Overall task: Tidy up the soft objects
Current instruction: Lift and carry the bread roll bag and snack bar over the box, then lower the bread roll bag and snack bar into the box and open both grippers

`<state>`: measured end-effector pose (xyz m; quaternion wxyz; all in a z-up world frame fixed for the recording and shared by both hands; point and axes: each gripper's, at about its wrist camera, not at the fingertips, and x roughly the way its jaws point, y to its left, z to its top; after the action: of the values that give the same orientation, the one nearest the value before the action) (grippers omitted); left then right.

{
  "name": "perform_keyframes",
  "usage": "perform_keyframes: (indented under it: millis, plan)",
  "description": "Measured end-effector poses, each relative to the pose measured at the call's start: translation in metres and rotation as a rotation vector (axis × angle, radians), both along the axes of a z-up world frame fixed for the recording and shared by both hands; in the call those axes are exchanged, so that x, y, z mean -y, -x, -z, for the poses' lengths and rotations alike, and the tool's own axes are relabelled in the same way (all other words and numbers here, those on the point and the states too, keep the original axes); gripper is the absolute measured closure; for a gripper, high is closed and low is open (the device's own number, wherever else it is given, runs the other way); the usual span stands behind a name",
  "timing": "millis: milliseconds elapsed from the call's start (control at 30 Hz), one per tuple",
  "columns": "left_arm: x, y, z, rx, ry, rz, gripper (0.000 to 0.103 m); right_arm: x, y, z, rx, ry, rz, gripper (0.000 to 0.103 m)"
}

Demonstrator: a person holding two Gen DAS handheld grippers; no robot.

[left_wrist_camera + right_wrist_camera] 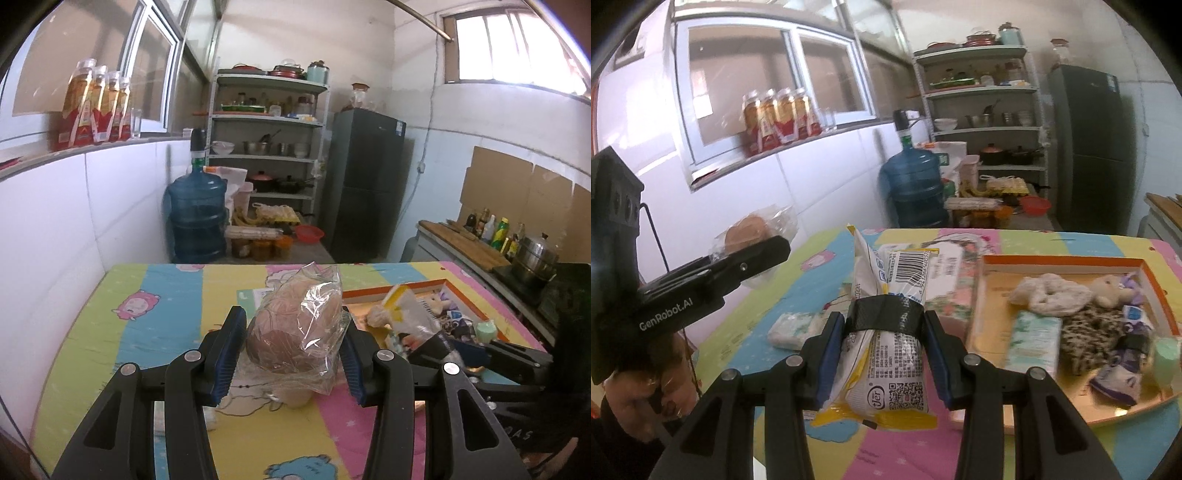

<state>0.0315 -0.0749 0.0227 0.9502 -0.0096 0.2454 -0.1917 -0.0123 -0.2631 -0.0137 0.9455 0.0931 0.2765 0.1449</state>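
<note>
Low in the left wrist frame, the left gripper point(293, 354) has its jaws clamped on a brown bun in a crinkled clear plastic bag point(299, 325), one blue pad against each side, and the bag is lifted clear of the table point(155, 332), which is covered with a pastel striped cartoon cloth. At the right edge of that frame the right gripper point(476, 350) shows as a black body over the orange-rimmed tray point(461, 286).

Centre bottom of the right wrist frame, the right gripper point(884, 354) has its jaws clamped on a white and yellow printed food packet point(886, 332) with a barcode near its top end and a dark band across its middle; the packet points away from the camera and hangs above the cloth. At the left of this frame the left gripper point(746, 258) carries the bagged bun point(750, 229) in the air in front of the white tiled wall.

On the cloth, a small white tissue pack point(794, 328) lies lower left of the packet, and a floral tissue pack point(955, 291) sits just beside the tray's left rim. The tray point(1063, 262) fills the right of the frame and holds a cream fluffy cloth point(1049, 293), a small plush toy point(1112, 288), a speckled dark fabric piece point(1097, 332), a pale green tissue pack point(1034, 341) and purple-printed packets point(1119, 380).
</note>
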Motion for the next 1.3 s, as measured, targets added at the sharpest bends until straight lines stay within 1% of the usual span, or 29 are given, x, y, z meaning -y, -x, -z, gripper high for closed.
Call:
perform_keyframes:
  millis: [200,333,733,1033,1300]
  plan:
    - [0.026,-0.001,0.000,-0.007,-0.012,-0.031,0.053,0.037,0.010,0.000,0.010,-0.020,0.062,0.060]
    - [0.040,0.000,0.002,-0.011,-0.005,-0.048,0.053,0.060,0.017,0.000,0.015,-0.025,0.098,0.060]
    - [0.085,0.001,0.007,-0.022,-0.001,-0.061,0.053,0.112,0.031,0.004,0.028,-0.043,0.163,0.060]
    - [0.122,0.000,0.014,-0.041,-0.010,-0.021,0.053,0.153,0.037,0.010,0.025,-0.063,0.232,0.060]
    - [0.152,-0.002,0.022,-0.060,-0.005,0.030,0.053,0.177,0.041,0.017,0.017,-0.068,0.266,0.060]
